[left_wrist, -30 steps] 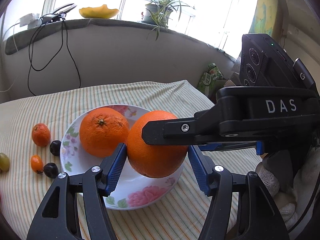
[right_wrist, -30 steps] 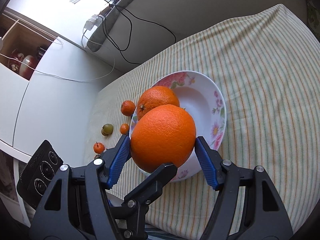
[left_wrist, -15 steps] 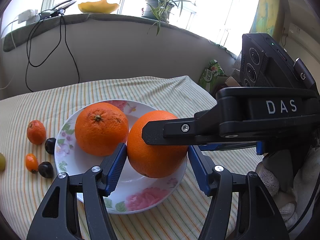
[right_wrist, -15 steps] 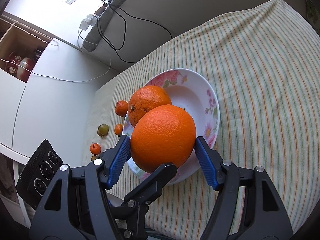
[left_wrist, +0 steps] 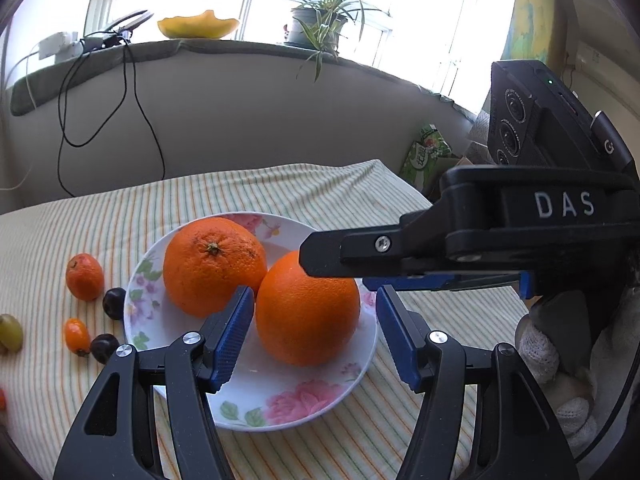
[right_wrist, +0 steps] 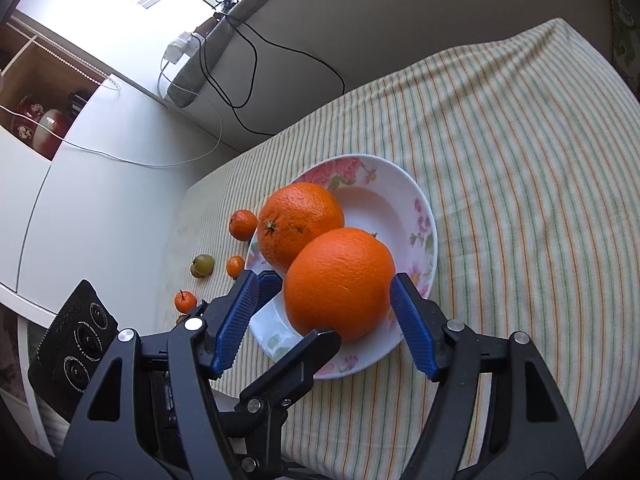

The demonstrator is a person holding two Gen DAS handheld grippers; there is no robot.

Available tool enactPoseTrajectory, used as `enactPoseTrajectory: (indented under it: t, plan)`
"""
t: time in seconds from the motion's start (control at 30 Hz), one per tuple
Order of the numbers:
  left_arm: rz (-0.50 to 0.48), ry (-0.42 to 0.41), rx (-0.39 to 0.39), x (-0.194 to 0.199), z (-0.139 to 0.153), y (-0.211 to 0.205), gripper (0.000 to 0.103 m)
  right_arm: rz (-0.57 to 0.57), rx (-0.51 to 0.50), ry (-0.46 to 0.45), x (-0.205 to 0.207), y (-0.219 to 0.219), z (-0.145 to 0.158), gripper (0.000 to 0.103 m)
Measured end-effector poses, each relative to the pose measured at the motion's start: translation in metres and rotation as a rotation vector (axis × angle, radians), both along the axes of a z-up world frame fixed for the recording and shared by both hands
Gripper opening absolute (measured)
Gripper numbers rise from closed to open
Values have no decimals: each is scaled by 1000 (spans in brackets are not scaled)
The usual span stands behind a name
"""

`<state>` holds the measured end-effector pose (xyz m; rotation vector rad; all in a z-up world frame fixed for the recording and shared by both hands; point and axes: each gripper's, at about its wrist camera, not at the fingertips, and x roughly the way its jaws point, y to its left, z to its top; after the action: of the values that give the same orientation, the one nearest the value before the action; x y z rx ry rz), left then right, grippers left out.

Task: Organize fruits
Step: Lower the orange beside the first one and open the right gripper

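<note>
**Desk editor:** What does the fruit look like?

**Photographer:** Two large oranges sit in a white floral plate (left_wrist: pixel 280 404) on a desk under a striped cloth (right_wrist: pixel 520 200). The near orange (left_wrist: pixel 307 309) is smooth and bright; the far orange (left_wrist: pixel 214 266) shows its stem scar and dark flecks, and the two appear to touch. Left of the plate lie a small mandarin (left_wrist: pixel 84 276), two dark plums (left_wrist: pixel 114 303), a kumquat (left_wrist: pixel 77 335) and a green grape (left_wrist: pixel 10 331).

**Desk editor:** Anything hidden or unclear?

**Photographer:** The grape is cut by the frame edge in the left wrist view. The right hand-held gripper (right_wrist: pixel 324 322) crosses that view and covers the near orange's top and the plate's right rim. In the right wrist view one finger of the left hand-held gripper (left_wrist: pixel 315 336) hides the orange's underside, so its contact with the plate cannot be seen.

**Desk editor:** Where is the fruit relative to the tools?

**Photographer:** The near orange lies between the blue pads of both hand-held grippers, which meet it from crossing directions. Both stand wide: a gap shows on each side of the orange in the left wrist view, and a clear gap on the left pad's side in the right wrist view. Neither clamps it.
</note>
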<state>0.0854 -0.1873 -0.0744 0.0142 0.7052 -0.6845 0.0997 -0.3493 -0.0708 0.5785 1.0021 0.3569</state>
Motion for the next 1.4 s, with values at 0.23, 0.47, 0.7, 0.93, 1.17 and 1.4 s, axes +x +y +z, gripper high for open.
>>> enactPoseTrajectory:
  t: [0.23,0.47,0.7,0.93,1.17,1.4]
  plan:
    - [11,13,6,-3,-2,7,63,-8,-25,-49,-4,0,14,81]
    - [13,11,1,-11,1,12,63,3,-97,-88,-12,7,19,81]
    - [30,4,-2,-21,3,29,63,-7,-195,-167,-26,18,32,81]
    - [78,3,-4,-23,3,55,63,-11,-206,-204,-34,31,36,81]
    - [129,-16,-10,-31,9,89,63,22,-215,-254,-40,54,39,81]
    - [219,-37,-6,-41,12,137,63,116,-282,-319,-42,91,48,81]
